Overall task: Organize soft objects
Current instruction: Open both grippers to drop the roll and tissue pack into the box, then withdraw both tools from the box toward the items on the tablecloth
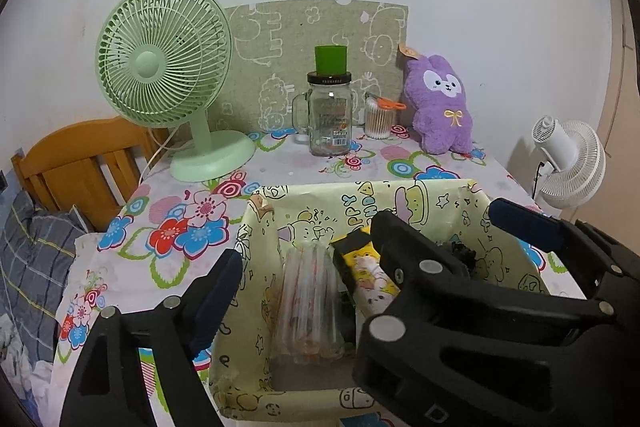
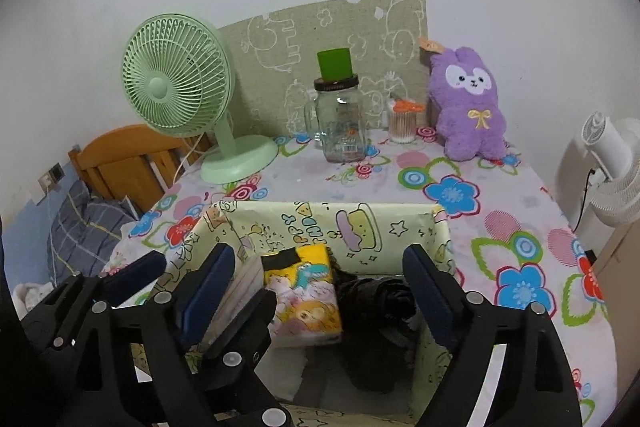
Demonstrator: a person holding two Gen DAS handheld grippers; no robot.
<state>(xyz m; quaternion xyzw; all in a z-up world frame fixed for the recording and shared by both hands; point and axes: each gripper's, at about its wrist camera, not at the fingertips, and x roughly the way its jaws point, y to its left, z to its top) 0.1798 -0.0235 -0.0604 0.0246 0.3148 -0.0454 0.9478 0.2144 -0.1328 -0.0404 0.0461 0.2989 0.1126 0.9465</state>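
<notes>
Both grippers hover over the near end of the paper-lined box [image 2: 384,227], jaws wide and holding nothing: the right gripper [image 2: 320,291] straddles the yellow tissue pack [image 2: 304,291] and a dark bundle [image 2: 372,295] lying in the box, while the left gripper [image 1: 308,255] sits over the clear plastic packet [image 1: 308,299]. The remaining soft item is probably the purple plush toy [image 2: 468,107]. It stands upright, long axis vertical, against the backboard at the far right of the table [image 2: 500,195], well apart from both. The right gripper is nearer; reach forward and rightward, past the box.
</notes>
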